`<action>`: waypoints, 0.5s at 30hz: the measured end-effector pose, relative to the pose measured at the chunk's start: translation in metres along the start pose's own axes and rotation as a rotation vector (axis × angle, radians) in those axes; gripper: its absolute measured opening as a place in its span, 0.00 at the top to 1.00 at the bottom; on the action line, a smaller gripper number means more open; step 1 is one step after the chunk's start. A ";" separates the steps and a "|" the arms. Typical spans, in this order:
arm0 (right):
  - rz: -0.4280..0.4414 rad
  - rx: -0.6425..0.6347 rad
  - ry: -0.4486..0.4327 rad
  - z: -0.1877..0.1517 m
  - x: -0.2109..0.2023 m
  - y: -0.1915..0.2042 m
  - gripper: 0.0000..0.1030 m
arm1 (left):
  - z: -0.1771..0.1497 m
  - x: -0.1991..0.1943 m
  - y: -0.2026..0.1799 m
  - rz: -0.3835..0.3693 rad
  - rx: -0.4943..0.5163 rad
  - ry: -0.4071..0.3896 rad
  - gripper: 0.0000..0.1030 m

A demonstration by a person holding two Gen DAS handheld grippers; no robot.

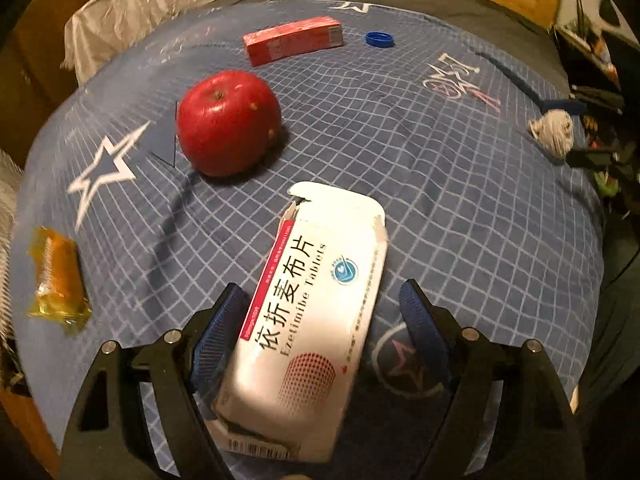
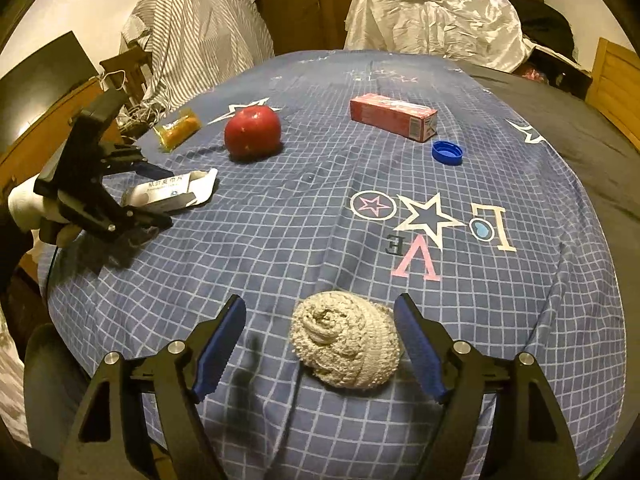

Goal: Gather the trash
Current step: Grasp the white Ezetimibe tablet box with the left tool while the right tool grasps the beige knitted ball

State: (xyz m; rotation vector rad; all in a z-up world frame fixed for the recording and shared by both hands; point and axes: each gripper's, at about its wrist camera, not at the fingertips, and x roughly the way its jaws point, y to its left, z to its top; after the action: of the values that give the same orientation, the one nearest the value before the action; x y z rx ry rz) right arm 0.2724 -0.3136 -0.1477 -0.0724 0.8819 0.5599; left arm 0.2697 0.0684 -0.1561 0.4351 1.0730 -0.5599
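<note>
The left hand-held gripper [image 1: 320, 320] stands open astride the white tablet box [image 1: 316, 316] on the near desk [image 1: 480, 208]; centre it, then close squarely on its long sides.

glossy apple [image 1: 228, 122], printed cloth cover [image 1: 440, 200]

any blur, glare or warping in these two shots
Left wrist view: smeared at the left edge around the orange packet, glare spots on the apple, white tablet box sharp. Right wrist view: crisp, strong fisheye bend in the checked cloth, soft shadow beside the knitted ball.
</note>
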 end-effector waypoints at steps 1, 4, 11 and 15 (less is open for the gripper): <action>0.000 -0.001 -0.001 0.001 0.000 0.000 0.25 | 0.000 0.001 0.002 -0.003 -0.007 -0.003 0.25; 0.000 -0.001 -0.012 0.004 -0.001 0.000 0.26 | -0.003 -0.001 0.002 -0.013 -0.052 -0.013 0.44; -0.009 -0.006 -0.003 0.002 0.001 0.003 0.37 | -0.023 -0.013 -0.010 0.079 -0.192 -0.077 0.52; -0.046 -0.012 -0.005 0.001 -0.003 0.004 0.37 | -0.034 -0.022 -0.018 0.137 -0.282 -0.109 0.52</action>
State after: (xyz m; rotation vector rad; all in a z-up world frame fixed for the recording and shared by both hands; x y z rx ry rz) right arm 0.2695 -0.3116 -0.1444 -0.1015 0.8698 0.5222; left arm 0.2272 0.0792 -0.1513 0.2260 0.9916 -0.3019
